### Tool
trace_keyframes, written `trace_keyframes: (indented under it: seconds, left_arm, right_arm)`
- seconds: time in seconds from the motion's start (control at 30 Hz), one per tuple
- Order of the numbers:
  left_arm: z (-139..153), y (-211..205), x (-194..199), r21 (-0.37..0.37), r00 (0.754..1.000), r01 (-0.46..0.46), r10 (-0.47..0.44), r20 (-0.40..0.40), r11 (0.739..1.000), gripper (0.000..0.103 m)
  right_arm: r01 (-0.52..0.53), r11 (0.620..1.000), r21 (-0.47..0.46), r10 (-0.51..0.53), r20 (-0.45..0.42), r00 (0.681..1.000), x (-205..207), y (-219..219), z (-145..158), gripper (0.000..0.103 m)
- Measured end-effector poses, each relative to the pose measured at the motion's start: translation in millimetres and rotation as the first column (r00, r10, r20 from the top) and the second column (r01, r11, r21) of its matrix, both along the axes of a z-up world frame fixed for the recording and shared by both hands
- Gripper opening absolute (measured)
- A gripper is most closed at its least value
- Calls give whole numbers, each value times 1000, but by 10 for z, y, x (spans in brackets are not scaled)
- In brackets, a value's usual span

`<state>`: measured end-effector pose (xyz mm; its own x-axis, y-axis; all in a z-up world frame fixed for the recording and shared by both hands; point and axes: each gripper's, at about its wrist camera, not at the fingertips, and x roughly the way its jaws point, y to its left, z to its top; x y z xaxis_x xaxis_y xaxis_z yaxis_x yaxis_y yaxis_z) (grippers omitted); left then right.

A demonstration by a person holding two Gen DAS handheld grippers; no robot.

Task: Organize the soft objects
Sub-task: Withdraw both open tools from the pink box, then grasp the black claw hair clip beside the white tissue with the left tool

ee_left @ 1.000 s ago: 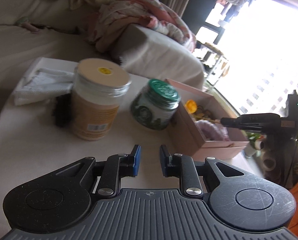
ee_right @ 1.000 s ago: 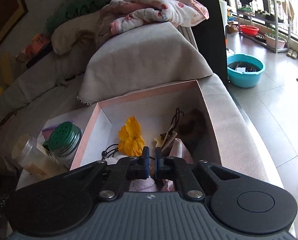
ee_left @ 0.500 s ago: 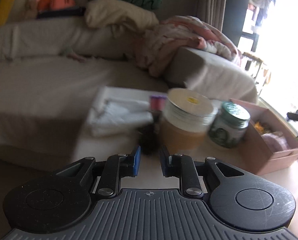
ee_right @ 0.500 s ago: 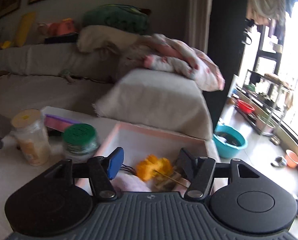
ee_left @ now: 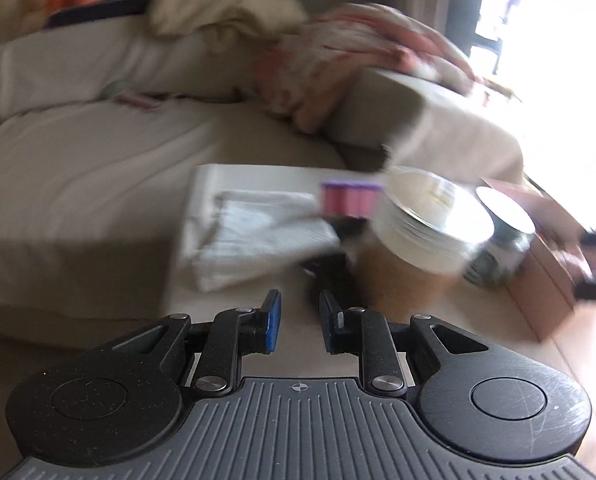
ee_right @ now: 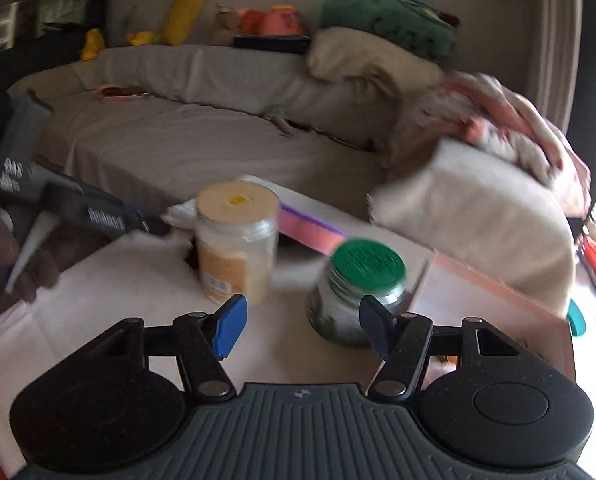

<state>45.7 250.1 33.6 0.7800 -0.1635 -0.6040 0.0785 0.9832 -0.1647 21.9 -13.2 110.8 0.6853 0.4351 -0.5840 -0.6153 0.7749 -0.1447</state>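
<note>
My left gripper [ee_left: 298, 320] is open a little and empty, low over the table. Just beyond it lies a dark fuzzy soft item [ee_left: 329, 268], beside a folded white cloth [ee_left: 258, 236] and a pink and purple sponge [ee_left: 349, 198]. The pink box [ee_left: 545, 280] stands at the right. My right gripper [ee_right: 299, 326] is wide open and empty, above the table left of the pink box [ee_right: 497, 308]. The sponge shows in the right wrist view [ee_right: 309, 232] behind the jars. Both views are blurred.
A tan jar with a cream lid [ee_right: 236, 244] and a green-lidded jar [ee_right: 357, 288] stand between the grippers and the sponge. The left gripper's body [ee_right: 94, 216] reaches in from the left. A grey sofa [ee_right: 202, 140] with blankets and cushions lies behind.
My right gripper has opened wide, risen out of the pink box and swung left toward the jars. My left gripper has swung left toward the cloth and dark item.
</note>
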Motion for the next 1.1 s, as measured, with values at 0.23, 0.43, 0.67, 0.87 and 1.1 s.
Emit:
trace_keyframes:
  seconds: [0.23,0.43,0.67,0.87,1.1]
  left_arm:
    - [-46,54,188,-152,1000,-12,11,-4,988,23]
    - [-145,72,414,-200,999,-17,8,-45,980,28]
    - [-151,90,453,-233,993,-15,-12,-114,972,30]
    - [-242,120,527,-287,984,-6,-45,-172,958,31]
    - [-213,17,470,-236,993,-14,-14,-116,972,24]
  right_arm:
    - [15,999,36,-12,-78,997,45,104,-77,63]
    - [22,1000,13,-20,-131,991,-8,72,-253,63]
    - [38,999,31,-32,-183,983,-21,4,-374,63]
    - [41,998,55,-28,-221,975,-50,3,-442,63]
    - [54,997,52,-40,-239,970,-128,-3,-506,63]
